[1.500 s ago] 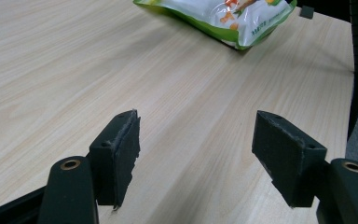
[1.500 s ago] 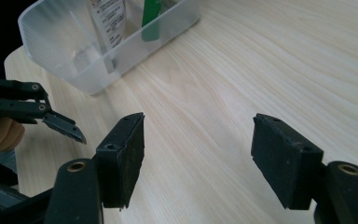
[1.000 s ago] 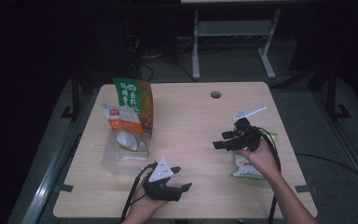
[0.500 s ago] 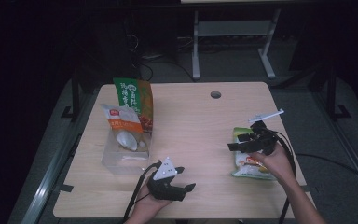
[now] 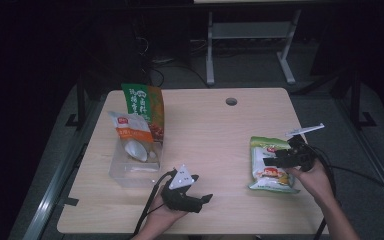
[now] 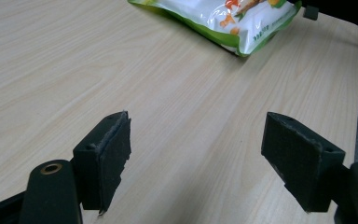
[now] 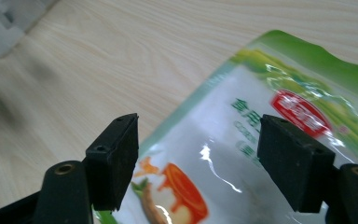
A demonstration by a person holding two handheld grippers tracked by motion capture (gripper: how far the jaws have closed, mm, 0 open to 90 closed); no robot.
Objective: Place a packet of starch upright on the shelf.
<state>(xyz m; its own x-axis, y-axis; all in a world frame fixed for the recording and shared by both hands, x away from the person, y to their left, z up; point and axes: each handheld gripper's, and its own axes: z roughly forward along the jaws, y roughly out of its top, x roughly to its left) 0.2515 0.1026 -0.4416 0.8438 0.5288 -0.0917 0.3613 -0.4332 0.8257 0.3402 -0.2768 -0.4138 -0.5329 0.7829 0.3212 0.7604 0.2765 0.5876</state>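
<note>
You have three snack bags: one green bag (image 5: 270,165) lying flat, two bags (image 5: 142,107) standing in one clear box (image 5: 130,172). Two grippers (image 5: 207,198).

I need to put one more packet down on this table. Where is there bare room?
Free: the middle of the table, between the clear box and the green snack bag, and the far edge by the cable hole. Crowded: the left side, where two packets stand in the box.

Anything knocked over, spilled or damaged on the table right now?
Nothing stands out. The green snack bag lies flat and sealed under the open right gripper. Two more bags stand upright in the clear box. No spill shows on the table.
</note>
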